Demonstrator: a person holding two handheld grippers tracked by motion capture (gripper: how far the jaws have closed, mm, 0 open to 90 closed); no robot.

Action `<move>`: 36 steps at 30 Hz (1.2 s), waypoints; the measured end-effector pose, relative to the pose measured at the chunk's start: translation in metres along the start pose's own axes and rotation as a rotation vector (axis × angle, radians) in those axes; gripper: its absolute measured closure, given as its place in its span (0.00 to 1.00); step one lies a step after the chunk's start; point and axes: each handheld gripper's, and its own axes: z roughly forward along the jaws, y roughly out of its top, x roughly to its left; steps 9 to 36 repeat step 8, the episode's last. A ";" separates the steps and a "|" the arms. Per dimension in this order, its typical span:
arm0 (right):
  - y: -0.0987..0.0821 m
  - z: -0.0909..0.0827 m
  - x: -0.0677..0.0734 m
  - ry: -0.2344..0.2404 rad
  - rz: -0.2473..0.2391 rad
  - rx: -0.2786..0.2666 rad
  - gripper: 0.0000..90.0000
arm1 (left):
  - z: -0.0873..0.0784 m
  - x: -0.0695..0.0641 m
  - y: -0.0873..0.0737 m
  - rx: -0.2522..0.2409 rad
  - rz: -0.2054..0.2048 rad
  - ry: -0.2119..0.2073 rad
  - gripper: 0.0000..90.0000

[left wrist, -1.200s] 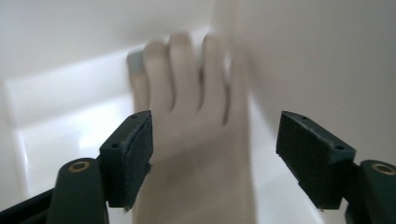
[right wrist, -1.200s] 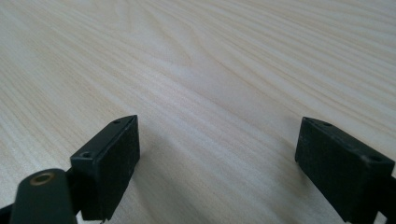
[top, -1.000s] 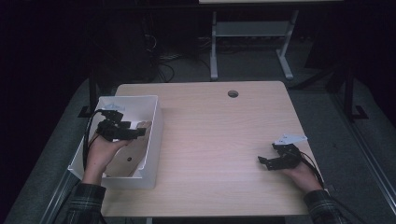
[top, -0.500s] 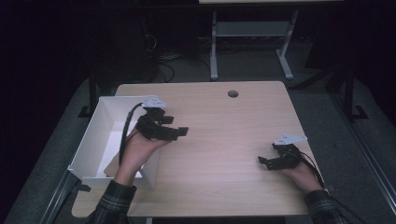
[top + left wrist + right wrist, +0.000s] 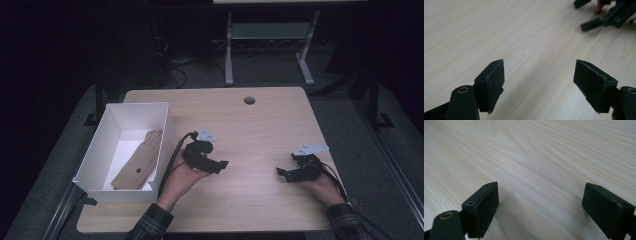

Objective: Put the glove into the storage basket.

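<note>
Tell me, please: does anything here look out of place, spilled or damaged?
Nothing stands out. A tan glove lies flat inside the white box at the table's left edge. The left gripper and right gripper are both open and hold nothing, low over bare wood. No spill or damage shows.

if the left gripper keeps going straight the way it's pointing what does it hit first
Probably the right gripper: the open left gripper points across the bare light wooden table towards it, nothing lying between, though depth is hard to judge.
</note>
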 end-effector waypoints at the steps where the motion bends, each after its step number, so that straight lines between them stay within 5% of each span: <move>1: 0.000 0.000 0.000 0.000 0.000 0.000 0.15 | 0.005 0.000 -0.004 0.009 0.000 -0.002 0.27; 8: 0.000 0.000 0.000 -0.001 -0.001 0.001 0.15 | 0.020 0.002 -0.018 0.043 0.010 0.009 0.26; 36: 0.000 0.000 0.000 -0.001 -0.001 0.001 0.15 | 0.020 0.002 -0.018 0.043 0.010 0.009 0.26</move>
